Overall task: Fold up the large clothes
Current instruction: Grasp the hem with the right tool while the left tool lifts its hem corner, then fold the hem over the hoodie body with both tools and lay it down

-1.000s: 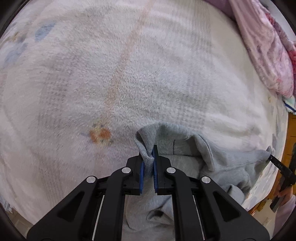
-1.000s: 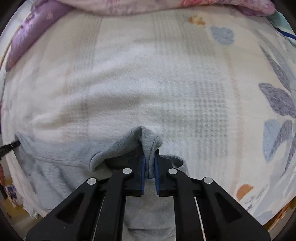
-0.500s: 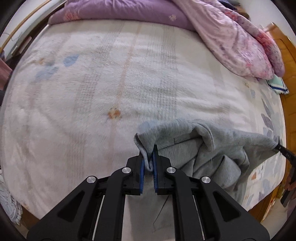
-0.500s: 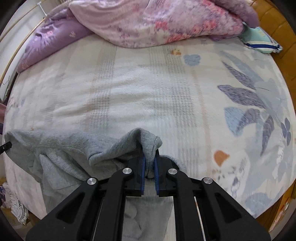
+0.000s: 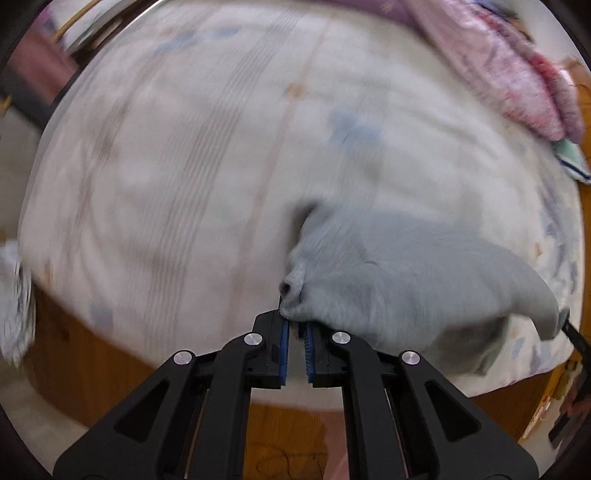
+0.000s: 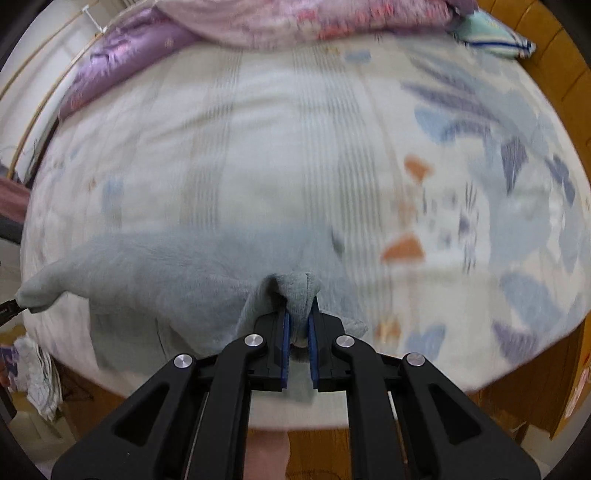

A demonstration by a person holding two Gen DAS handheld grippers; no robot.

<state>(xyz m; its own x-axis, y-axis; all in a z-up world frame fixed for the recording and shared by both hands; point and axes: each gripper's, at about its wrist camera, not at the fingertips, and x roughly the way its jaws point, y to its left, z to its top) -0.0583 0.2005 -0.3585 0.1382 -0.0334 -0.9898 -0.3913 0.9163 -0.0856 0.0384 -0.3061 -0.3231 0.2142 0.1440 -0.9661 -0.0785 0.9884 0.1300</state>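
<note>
A grey sweatshirt [image 5: 406,280] hangs stretched between my two grippers above the near edge of the bed. My left gripper [image 5: 295,325] is shut on one corner of it, the cloth pinched at the tips of the blue pads. In the right wrist view the same grey sweatshirt [image 6: 166,273] spreads leftward, and my right gripper [image 6: 297,321] is shut on a bunched fold of its other corner. Each view shows the far corner of the cloth pulled to a point at the other gripper's black tip [image 5: 576,338]. Both views are blurred by motion.
The bed [image 6: 314,155] carries a pale fleece blanket with blue leaves and orange spots. A pink and purple quilt [image 6: 258,22] is heaped at the far side, beside a green pillow [image 6: 491,33]. The wooden bed frame [image 5: 81,354] and floor show below the near edge.
Both grippers have risen and pulled back toward the near edge of the bed, carrying the sweatshirt with them. The cloth is now drawn taut between them instead of lying crumpled on the blanket.
</note>
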